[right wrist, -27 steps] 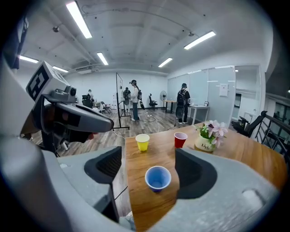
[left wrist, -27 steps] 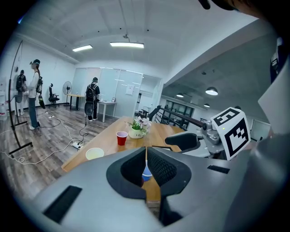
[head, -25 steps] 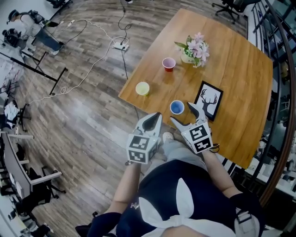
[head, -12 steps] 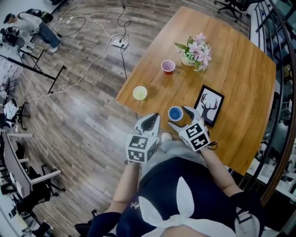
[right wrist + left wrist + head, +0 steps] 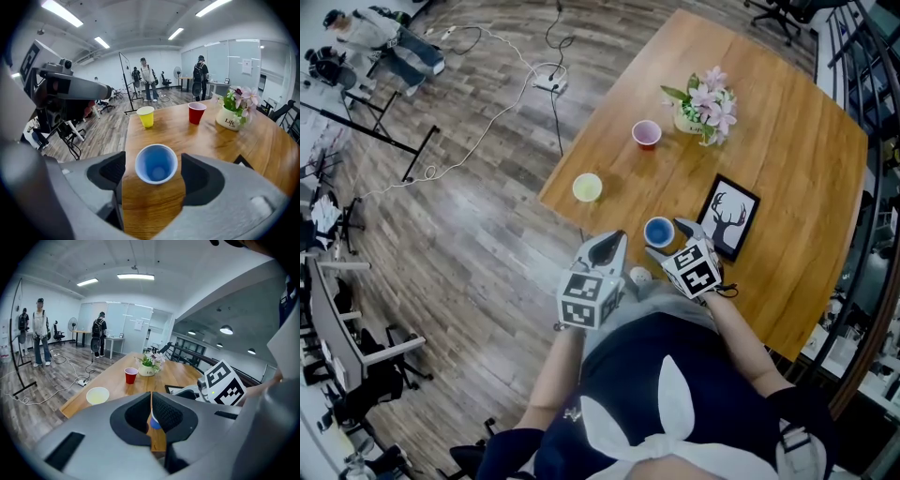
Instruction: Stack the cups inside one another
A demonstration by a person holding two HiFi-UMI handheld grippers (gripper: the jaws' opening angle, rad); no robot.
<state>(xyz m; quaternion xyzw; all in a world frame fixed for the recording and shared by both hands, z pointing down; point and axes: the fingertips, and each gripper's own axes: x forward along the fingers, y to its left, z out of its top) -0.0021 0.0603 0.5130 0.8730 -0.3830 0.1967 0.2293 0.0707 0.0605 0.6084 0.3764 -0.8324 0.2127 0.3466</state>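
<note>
A blue cup [image 5: 156, 163] stands upright on the wooden table [image 5: 787, 159] near its front edge, also seen in the head view as the blue cup [image 5: 658, 231]. My right gripper [image 5: 154, 174] is open, one jaw on each side of the cup with a small gap to each. Farther left stands a yellow cup [image 5: 588, 187], and a red cup [image 5: 646, 133] stands beyond it. My left gripper [image 5: 607, 246] hangs off the table's near edge, shut and empty, its jaws [image 5: 151, 404] closed to a thin slit.
A white flower pot [image 5: 705, 105] with pink blooms stands past the red cup. A black-framed deer picture [image 5: 730, 217] lies just right of the right gripper. Cables run over the floor at the left. People stand far off in the room.
The right gripper has moved forward so its jaws now flank the blue cup. The left gripper has stayed put.
</note>
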